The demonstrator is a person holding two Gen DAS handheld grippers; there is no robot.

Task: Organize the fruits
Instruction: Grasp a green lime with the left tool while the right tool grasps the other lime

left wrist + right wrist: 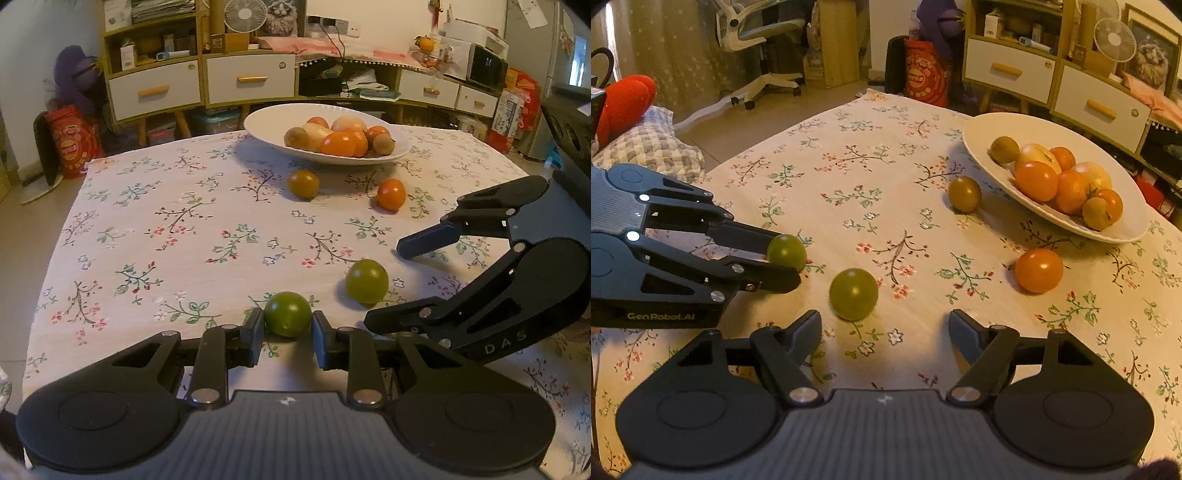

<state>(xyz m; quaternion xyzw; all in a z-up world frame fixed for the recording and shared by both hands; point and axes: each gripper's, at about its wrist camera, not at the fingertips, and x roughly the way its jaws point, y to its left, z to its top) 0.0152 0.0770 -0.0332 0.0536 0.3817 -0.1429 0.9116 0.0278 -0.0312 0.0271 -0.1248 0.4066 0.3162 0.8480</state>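
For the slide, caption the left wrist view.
Left gripper brackets a green fruit on the floral tablecloth.

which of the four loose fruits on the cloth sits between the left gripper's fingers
The darker green fruit, at the table's near edge between the left gripper fingers. The paler green fruit lies clear beside it; the two others lie near the white plate.

Warm, dimmish indoor light tints both views yellow. Soft shadows pool under the white bowl [266,125] toward 7 o'clock, perhaps from overhead light. Fisheye bending curves the edges; corners vignette dark, and far shelves look soft.
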